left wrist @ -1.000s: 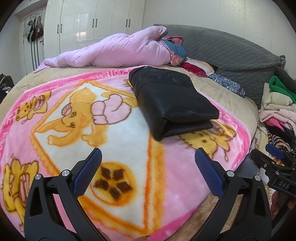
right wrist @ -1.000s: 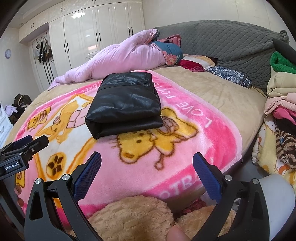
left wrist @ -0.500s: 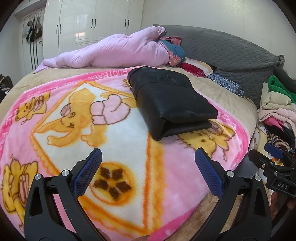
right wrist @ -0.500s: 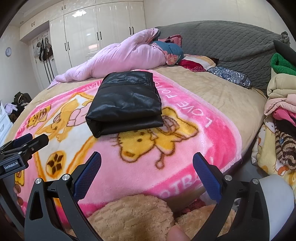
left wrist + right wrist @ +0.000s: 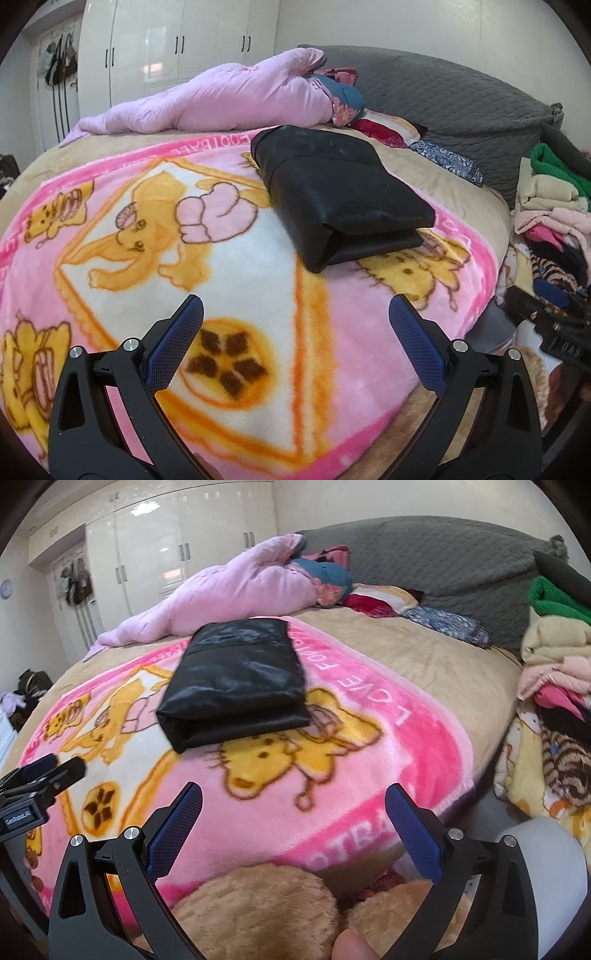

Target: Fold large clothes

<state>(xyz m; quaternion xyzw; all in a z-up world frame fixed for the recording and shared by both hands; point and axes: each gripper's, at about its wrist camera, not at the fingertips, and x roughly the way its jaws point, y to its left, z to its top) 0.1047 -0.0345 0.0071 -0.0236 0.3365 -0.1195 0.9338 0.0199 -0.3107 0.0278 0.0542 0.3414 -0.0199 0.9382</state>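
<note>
Though both my cameras take in most of the bed (image 5: 436, 184), its near edge is cut off behind my tools, and the right wrist view is smeared, so the lettering on the pink cartoon blanket (image 5: 258, 295) is only partly readable there. Across the blanket's far half lies the folded black garment (image 5: 340, 199), a thick flat packet. From the left wrist its long axis runs from about eleven o'clock, far end, to five o'clock, with the open layered edges facing four o'clock and the rounded fold at the near corner. Behind it, at twelve o'clock, a pink quilt (image 5: 229, 99) is bunched against the grey headboard (image 5: 454, 96); what sits under its right end I cannot make out. At three o'clock a stack of clothes (image 5: 550, 206) runs out of frame. My left gripper (image 5: 295, 317) hangs spread wide above the blanket, grasping nothing. My right gripper (image 5: 293, 801) is likewise spread and empty, over a tan fuzzy shape (image 5: 258, 904) I cannot identify.
</note>
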